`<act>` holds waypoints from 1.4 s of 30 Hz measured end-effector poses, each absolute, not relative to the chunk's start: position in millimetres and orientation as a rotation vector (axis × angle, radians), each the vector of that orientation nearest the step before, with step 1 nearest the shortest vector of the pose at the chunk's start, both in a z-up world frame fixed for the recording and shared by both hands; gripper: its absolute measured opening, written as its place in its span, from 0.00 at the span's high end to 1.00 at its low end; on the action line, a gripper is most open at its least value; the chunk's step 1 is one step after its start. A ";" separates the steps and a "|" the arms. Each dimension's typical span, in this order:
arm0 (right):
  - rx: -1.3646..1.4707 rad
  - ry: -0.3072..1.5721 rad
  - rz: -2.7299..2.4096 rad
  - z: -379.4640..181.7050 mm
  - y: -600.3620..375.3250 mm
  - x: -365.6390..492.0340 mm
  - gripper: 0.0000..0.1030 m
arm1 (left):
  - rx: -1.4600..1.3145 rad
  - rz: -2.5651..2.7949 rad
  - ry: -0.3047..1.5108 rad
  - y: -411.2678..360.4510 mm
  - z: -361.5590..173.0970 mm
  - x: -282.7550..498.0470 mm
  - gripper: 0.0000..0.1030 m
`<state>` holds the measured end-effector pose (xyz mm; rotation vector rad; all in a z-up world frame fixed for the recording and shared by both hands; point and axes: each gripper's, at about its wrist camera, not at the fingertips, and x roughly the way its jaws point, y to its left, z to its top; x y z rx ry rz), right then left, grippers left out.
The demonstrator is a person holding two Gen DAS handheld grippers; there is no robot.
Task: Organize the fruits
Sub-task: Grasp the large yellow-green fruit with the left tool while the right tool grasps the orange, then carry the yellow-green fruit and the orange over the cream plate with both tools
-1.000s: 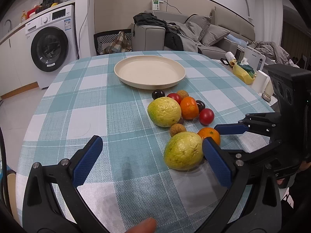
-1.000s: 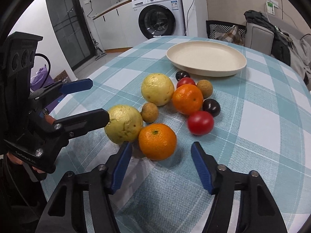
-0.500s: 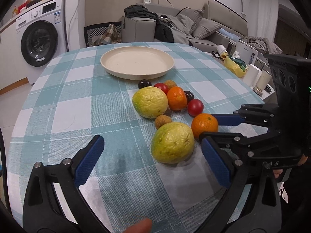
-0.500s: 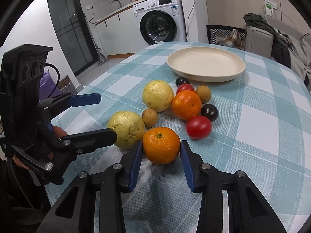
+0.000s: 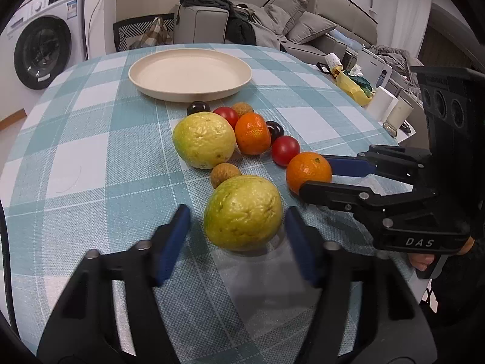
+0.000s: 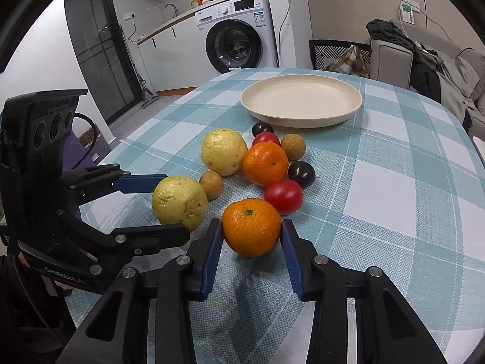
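Observation:
The near yellow-green fruit lies on the checked tablecloth between the jaws of my left gripper. Those jaws are closing, and a gap still shows on the fruit's left side. My right gripper is shut on the near orange, a blue pad on each side of it. Behind them sit a second yellow-green fruit, another orange, two red tomatoes, two dark plums and two small brown fruits. The cream plate stands empty beyond them.
The round table drops off close on the left and right. A low side table with white cups and a yellow bag stands past the right edge. A washing machine and a sofa stand farther back.
My left gripper came forward around the near yellow-green fruit and its jaws narrowed sharply. My right gripper's pads closed onto the near orange and have held there.

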<state>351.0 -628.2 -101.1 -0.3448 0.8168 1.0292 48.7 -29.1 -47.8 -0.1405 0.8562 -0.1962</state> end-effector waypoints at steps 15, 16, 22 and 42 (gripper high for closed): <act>-0.306 0.765 1.030 -93.3 -634.9 352.8 0.61 | -0.144 -0.198 0.754 -19.6 -23.7 41.7 0.54; -0.292 0.751 1.032 -90.6 -636.2 352.8 0.61 | -0.147 -0.193 0.744 -17.2 -20.3 42.5 0.54; -0.226 0.667 1.021 -71.0 -640.6 355.2 0.61 | -0.127 -0.150 0.672 -6.2 2.5 49.2 0.54; -0.182 0.614 0.954 -36.0 -614.4 394.7 0.61 | -0.124 -0.097 0.623 5.3 19.3 121.5 0.54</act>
